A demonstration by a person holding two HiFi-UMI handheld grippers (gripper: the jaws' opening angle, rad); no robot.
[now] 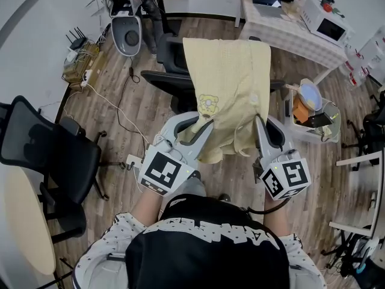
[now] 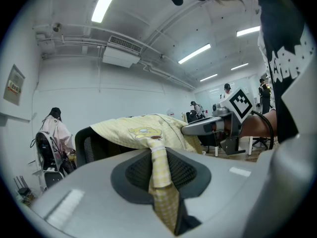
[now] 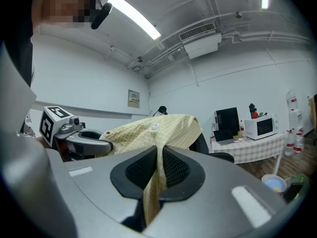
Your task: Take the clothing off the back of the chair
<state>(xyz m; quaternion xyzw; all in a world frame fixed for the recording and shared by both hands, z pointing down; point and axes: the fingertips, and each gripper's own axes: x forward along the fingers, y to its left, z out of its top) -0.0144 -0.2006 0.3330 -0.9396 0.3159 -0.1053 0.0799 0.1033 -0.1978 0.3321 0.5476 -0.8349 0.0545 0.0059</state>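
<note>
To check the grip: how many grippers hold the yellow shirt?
2. The left gripper is shut on the left edge of the yellow checked shirt, the right gripper on its right edge. None seems hidden.

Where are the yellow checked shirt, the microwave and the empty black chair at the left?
yellow checked shirt (image 1: 228,80), head view, middle of the cloth
microwave (image 1: 329,27), head view, its door
empty black chair (image 1: 48,146), head view, its backrest
</note>
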